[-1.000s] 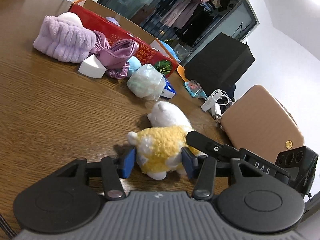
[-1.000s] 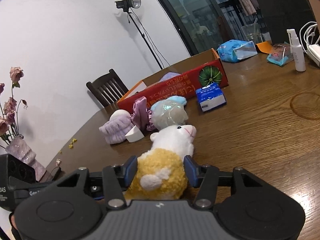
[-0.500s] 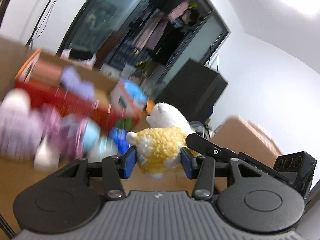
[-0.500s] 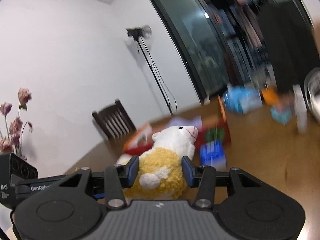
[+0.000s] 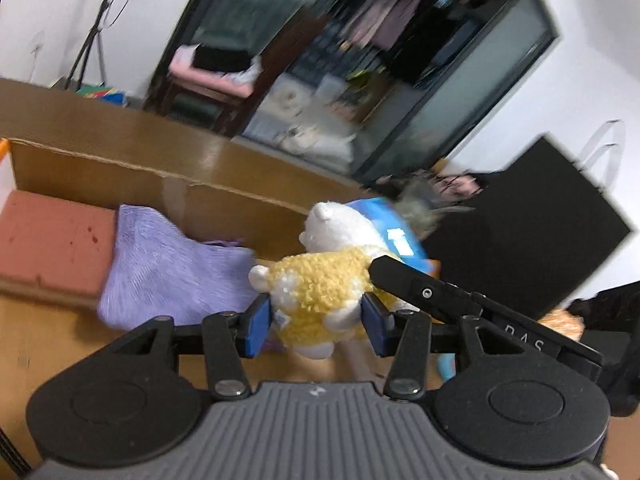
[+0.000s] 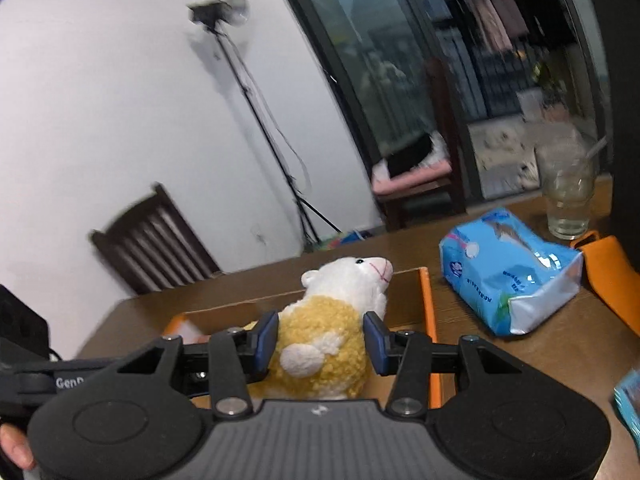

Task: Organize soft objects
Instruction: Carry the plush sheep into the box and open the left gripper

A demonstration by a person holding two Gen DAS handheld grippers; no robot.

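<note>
Both grippers hold one plush sheep, yellow woolly body with a white head. In the left wrist view my left gripper (image 5: 316, 326) is shut on the sheep (image 5: 320, 296), above the inside of an open cardboard box (image 5: 120, 168). In the right wrist view my right gripper (image 6: 320, 338) is shut on the same sheep (image 6: 332, 336), which hangs over the box (image 6: 426, 312) with its orange edge. A lilac fluffy cloth (image 5: 168, 272) and a reddish block (image 5: 52, 244) lie inside the box.
A blue tissue pack (image 6: 508, 272), a glass (image 6: 568, 200) and an orange item (image 6: 612, 272) sit on the wooden table right of the box. A dark chair (image 6: 160, 248) and a light stand (image 6: 256, 112) stand behind. A black box (image 5: 520, 232) is at right.
Both grippers lifted the sheep off the table and carried it forward over the open box. The pile of soft items on the table has left both views.
</note>
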